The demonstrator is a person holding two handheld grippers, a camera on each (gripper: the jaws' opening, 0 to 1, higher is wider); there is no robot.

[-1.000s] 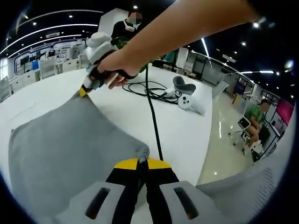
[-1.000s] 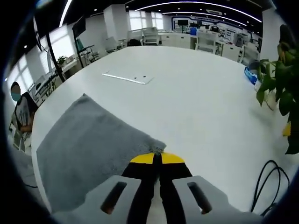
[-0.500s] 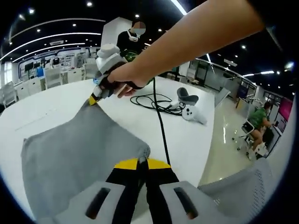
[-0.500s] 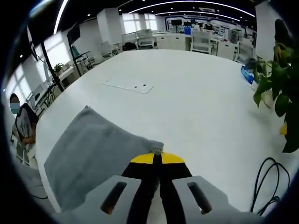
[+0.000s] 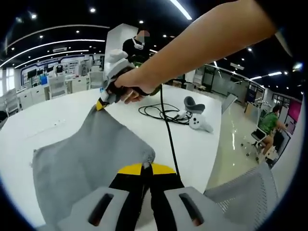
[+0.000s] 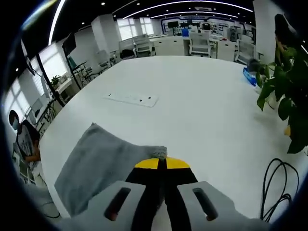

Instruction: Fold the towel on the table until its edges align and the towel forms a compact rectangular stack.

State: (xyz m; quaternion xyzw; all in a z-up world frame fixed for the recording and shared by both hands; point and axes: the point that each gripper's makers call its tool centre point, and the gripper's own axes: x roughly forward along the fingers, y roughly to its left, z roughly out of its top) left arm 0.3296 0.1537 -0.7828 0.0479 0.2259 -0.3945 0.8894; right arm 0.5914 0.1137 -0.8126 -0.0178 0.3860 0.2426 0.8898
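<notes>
A grey towel point(image 5: 82, 159) hangs lifted over the white table point(image 5: 197, 144), held up by two of its corners. My left gripper point(image 5: 147, 166) is shut on the near corner, which bunches at its yellow tips. My right gripper point(image 5: 100, 105), held in a person's hand point(image 5: 129, 82), pinches the far corner in the left gripper view. In the right gripper view, my right gripper point(image 6: 161, 162) is shut on that corner, and the towel point(image 6: 98, 166) slopes down to the left over the table point(image 6: 192, 101).
A black cable point(image 5: 166, 125) runs across the table to a coil point(image 5: 161, 111). White controllers point(image 5: 199, 124) lie beyond it. A flat white plate point(image 6: 131, 99) lies on the table. A green plant point(image 6: 284, 91) stands at the right. A mesh chair back point(image 5: 245, 192) is near.
Both grippers have risen, lifting the towel's held edge off the table. The towel now drapes more steeply and looks narrower in both views.
</notes>
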